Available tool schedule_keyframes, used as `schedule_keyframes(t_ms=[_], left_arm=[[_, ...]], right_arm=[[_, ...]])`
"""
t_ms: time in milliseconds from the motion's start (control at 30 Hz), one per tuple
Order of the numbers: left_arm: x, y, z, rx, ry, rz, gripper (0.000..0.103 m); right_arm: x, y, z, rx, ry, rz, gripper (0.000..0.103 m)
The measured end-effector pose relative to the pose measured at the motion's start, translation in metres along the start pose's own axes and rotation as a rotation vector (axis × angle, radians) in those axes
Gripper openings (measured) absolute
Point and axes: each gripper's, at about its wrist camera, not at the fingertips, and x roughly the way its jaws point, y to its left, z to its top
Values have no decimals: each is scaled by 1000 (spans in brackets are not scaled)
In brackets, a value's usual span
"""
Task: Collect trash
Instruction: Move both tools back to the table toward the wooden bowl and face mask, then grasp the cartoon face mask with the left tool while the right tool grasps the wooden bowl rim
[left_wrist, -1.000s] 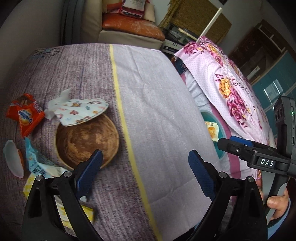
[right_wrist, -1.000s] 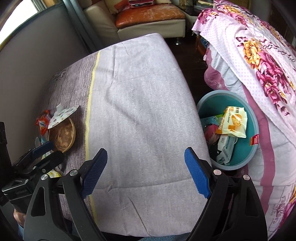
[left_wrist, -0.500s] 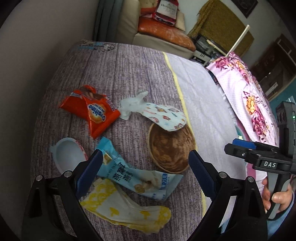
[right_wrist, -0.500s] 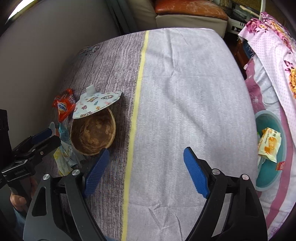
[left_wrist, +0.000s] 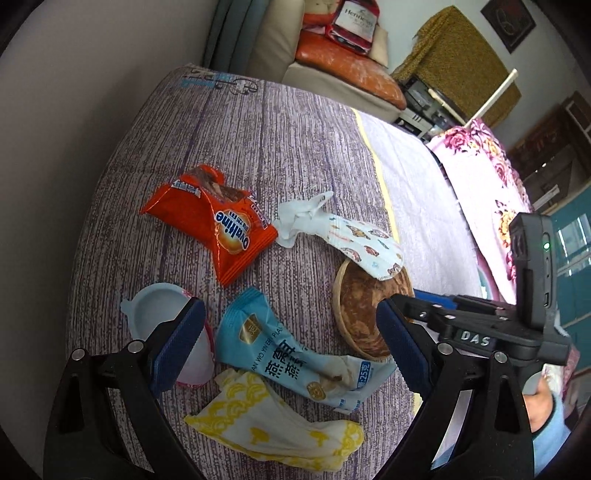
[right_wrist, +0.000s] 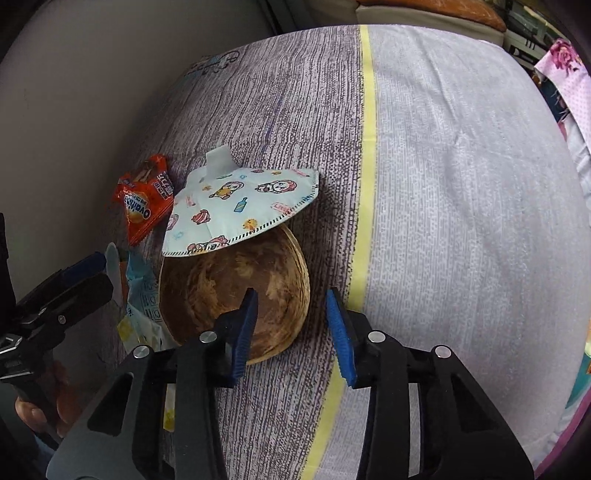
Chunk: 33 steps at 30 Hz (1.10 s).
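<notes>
My left gripper (left_wrist: 290, 343) is open and hovers over a light blue snack wrapper (left_wrist: 280, 350), which lies between its fingers untouched. Around it lie an orange Ovaltine wrapper (left_wrist: 221, 225), a white plastic cup (left_wrist: 159, 317) and a yellow-and-white wrapper (left_wrist: 273, 421). A cartoon-print face mask (right_wrist: 240, 206) rests on the far rim of a wooden bowl (right_wrist: 221, 288). My right gripper (right_wrist: 291, 328) is above the bowl's near right rim. Its jaws are closing, one finger over the bowl's inside and one outside it, with the pads not pressing on anything.
The trash lies on a table (right_wrist: 461, 184) covered by a purple-grey and white cloth with a yellow stripe. A wall runs along its left side. Behind it stands a sofa with an orange cushion (left_wrist: 343, 62), and a pink floral cover (left_wrist: 480, 166) lies to the right.
Both grippers swung left from the white half of the cloth and the teal basin to the trash pile. The right jaws narrowed markedly. The left gripper stayed open.
</notes>
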Motion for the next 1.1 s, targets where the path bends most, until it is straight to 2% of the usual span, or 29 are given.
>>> schedule_keyframes(t_ms=[67,100,167,267,467,600,733,900,1100], left_arm=[[3,-3,3,-3,4,-5,94],[4,-4,4,-4,6,-8,94],[8,-10,7,-3,11,-15,94],[14,-19,8,10,23,-17,94],[31,-44,11,48,54,-19,94],[46,-65,15,90,73,-19,94],[61,-95,19,174,93,-25,94],[76,-126,14,268,117,-1,94],[105,-152,13,320,149,50,94]], right_arm=[[3,1,0,-9,-6,-3,12],[2,1,-1,-12,-13,6,7],[-4,-1,-2,-23,-27,-2,5],[-18,-11,-4,-30,-60,-54,4],[-48,-57,-13,29,-119,-172,5],[-61,-88,-23,83,-120,-178,5],[-75,-110,-33,94,-133,-200,5],[-91,-150,-42,163,-168,-237,5],[-101,-174,-46,219,-199,-211,5]])
